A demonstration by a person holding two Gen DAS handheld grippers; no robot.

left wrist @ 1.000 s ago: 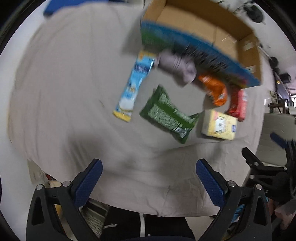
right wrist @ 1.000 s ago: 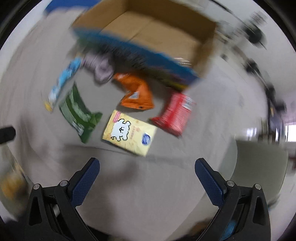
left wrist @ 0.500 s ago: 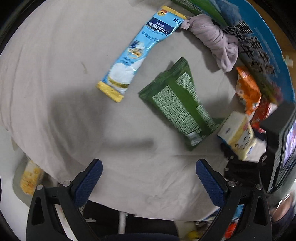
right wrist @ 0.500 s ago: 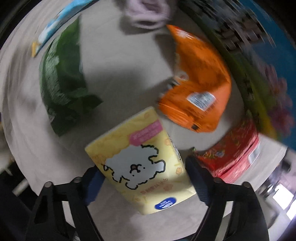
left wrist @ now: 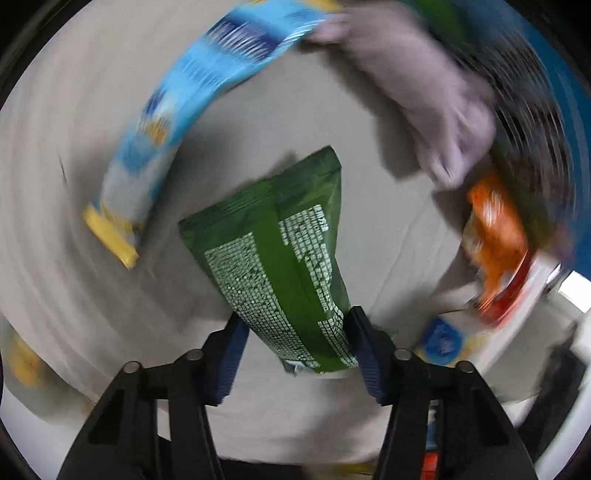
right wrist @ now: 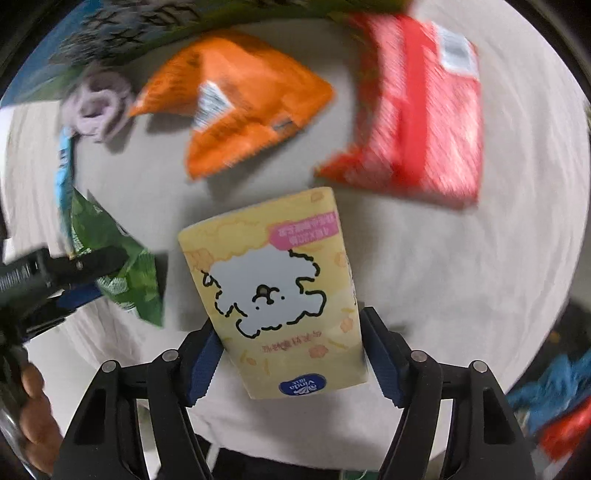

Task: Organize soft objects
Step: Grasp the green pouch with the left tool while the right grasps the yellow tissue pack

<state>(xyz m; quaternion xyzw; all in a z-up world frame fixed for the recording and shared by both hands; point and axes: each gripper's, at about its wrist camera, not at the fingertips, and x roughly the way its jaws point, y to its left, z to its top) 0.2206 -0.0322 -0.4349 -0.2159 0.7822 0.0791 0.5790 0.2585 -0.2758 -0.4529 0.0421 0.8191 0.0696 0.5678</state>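
Observation:
My left gripper [left wrist: 295, 338] is shut on the near end of a green snack bag [left wrist: 280, 251], which looks lifted off the grey cloth. My right gripper [right wrist: 290, 350] is shut on a yellow tissue pack [right wrist: 273, 291] with a white dog drawing. The left gripper [right wrist: 79, 280] with the green bag [right wrist: 122, 266] shows at the left of the right wrist view. The tissue pack's corner [left wrist: 448, 341] shows low right in the left wrist view.
On the grey cloth [left wrist: 74, 184] lie a long blue sachet [left wrist: 192, 92], a lilac cloth bundle [left wrist: 424, 99], an orange snack bag [right wrist: 236, 103] and a red packet [right wrist: 417, 118]. The blue printed wall of a cardboard box [right wrist: 110, 29] runs along the far side.
Both grippers have dropped close to the cloth and closed: the left on the green bag, the right on the yellow tissue pack. Both views are blurred by motion.

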